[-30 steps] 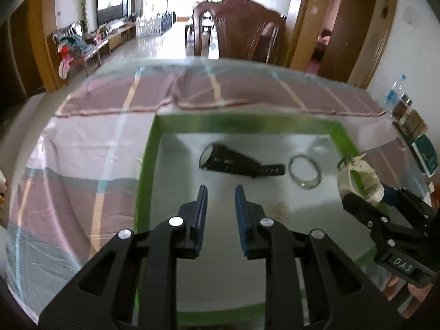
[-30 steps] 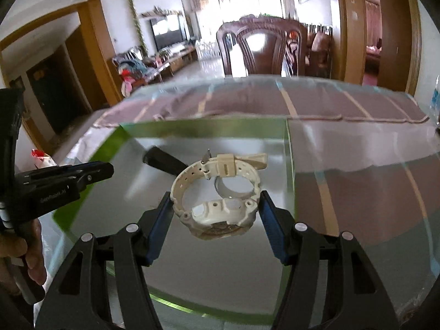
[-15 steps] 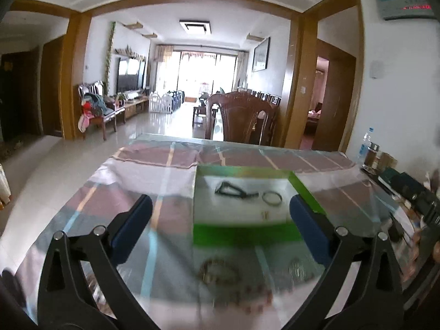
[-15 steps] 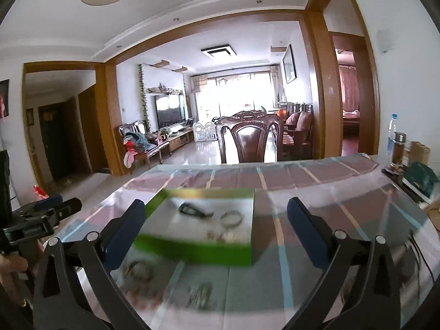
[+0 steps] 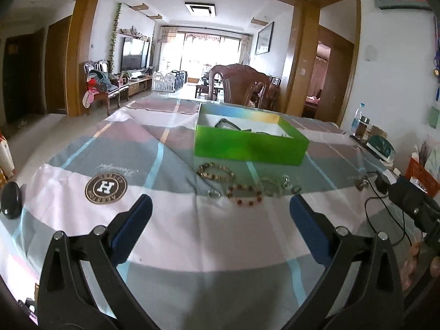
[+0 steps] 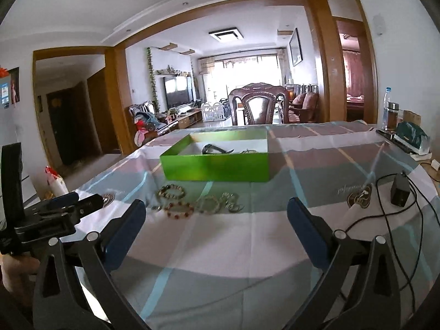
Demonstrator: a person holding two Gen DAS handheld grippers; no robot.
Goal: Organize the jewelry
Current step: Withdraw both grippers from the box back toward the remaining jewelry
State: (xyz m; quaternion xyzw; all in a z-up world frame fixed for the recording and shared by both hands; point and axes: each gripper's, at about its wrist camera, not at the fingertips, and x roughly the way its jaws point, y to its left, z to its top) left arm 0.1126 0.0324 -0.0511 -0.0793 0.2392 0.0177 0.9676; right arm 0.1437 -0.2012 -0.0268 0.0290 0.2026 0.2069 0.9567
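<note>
A green box stands mid-table with a black watch inside; it also shows in the right wrist view. In front of it lie a brown bead bracelet, a red bead bracelet, a pale bracelet and small silver pieces. The same pile shows in the right wrist view. My left gripper is open and empty, well short of the pile. My right gripper is open and empty, also near the table's front edge.
A striped cloth covers the table. A black mouse-like object lies far left. Cables and a black adapter lie right. Bottles and a green pouch stand far right. A wooden chair is behind the table.
Both grippers pulled back from over the box to the table's front and opened wide. The white watch held by the right gripper a second ago is no longer in it.
</note>
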